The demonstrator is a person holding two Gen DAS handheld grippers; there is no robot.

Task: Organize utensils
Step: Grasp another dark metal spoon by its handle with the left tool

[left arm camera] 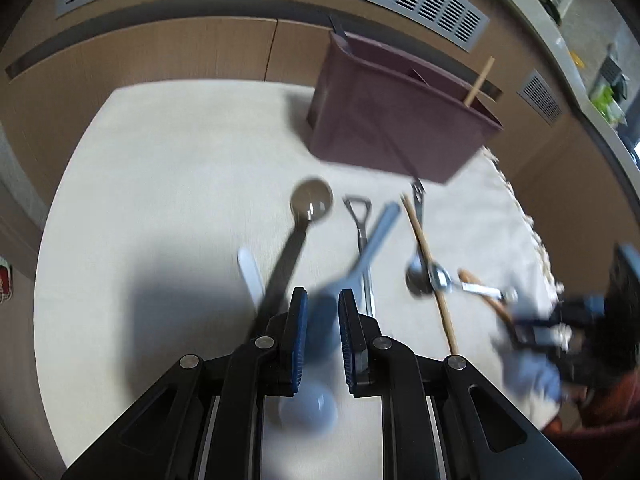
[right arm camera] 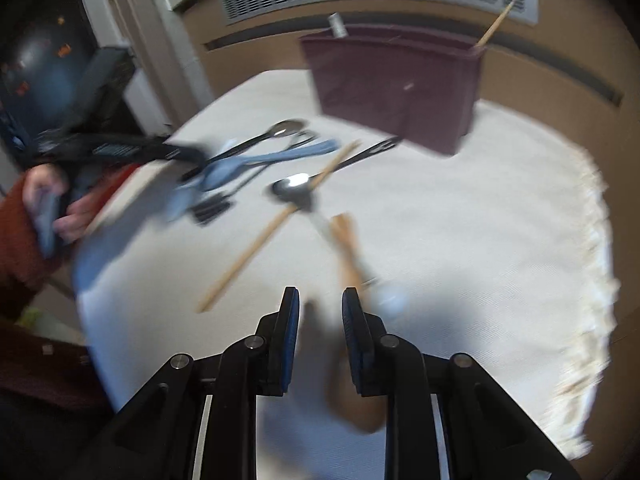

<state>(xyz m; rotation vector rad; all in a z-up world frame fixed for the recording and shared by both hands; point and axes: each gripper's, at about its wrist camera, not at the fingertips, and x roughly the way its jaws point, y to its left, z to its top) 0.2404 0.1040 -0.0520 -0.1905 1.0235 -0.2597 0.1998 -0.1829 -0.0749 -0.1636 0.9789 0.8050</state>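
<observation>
Glossy metal spoon (left arm camera: pixel 439 277), matt wooden chopstick (left arm camera: pixel 428 264), woven cloth (left arm camera: pixel 160 200).

left gripper (left arm camera: pixel 323 312) fingers parted, right gripper (right arm camera: pixel 320 308) likewise

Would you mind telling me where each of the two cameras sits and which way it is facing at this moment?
Left wrist: rides on the left gripper, looking forward and down along its open fingers at a blue spoon; the right gripper and hand blur at right.
Right wrist: rides on the right gripper, open above a wooden spoon; the person's left hand and red sleeve show at left.
Shared: the maroon caddy, loose chopstick and white cloth.
</observation>
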